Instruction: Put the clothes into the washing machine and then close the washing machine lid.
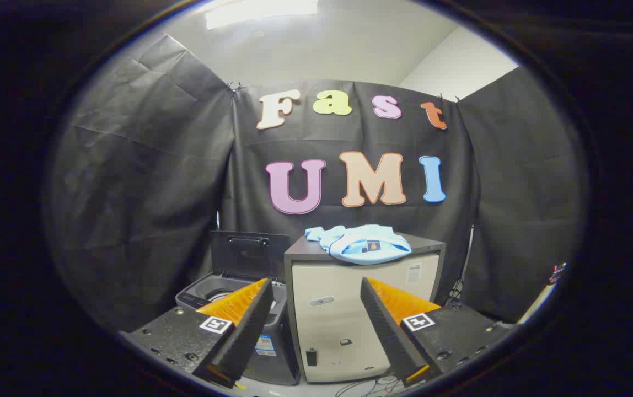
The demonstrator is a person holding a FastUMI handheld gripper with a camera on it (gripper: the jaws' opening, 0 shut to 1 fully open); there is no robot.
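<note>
Gripper [316, 325] held with jaws wide apart, nothing between them. Just ahead, framed by the two fingers: a pale cabinet [349, 325] with a dark top. Beyond and above the fingertips, on that top: the light-blue clothes [363, 242], bunched in a heap, untouched. Beyond the left finger, beside the cabinet: the washing machine [223, 292], its lid [249, 255] standing upright and open. Likely the first step, the approach to the pickup. Next move calls for rising and reaching forward to the heap, then closing on a thick fold.
</note>
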